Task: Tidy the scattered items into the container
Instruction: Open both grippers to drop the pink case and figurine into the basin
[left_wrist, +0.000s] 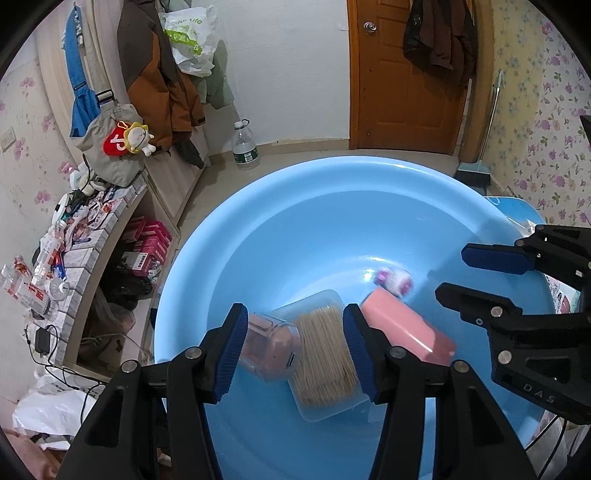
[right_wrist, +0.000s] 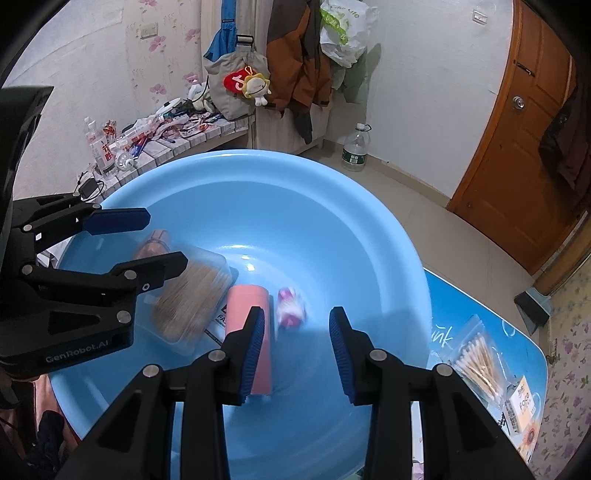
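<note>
— Left tongs (left_wrist: 295, 310)?
— Pads apart, gripping nothing. They hang over the blue basin (left_wrist: 332, 162), pointing steeply down into it.
— Right tongs (right_wrist: 297, 312)?
— Same: a gap between the pads, empty, tilted down over the basin's near side. The two sets of tongs sit side by side, not touching.
— What's in the basin?
— Four things on its floor. A clear box of toothpicks (left_wrist: 321, 350) is right below the left tongs, with a see-through jar (left_wrist: 269, 347) lying on its side against the box's left edge. A pink box (left_wrist: 406, 328) lies on the other side of the toothpicks. A small pink-and-white packet (left_wrist: 393, 280) is just past it, too blurred to read.
— Anything outside the basin?
— A bag of cotton swabs (right_wrist: 480, 362) lies on the blue worktop (right_wrist: 461, 295), right of the basin. A small printed carton (right_wrist: 522, 402) is beside it.
</note>
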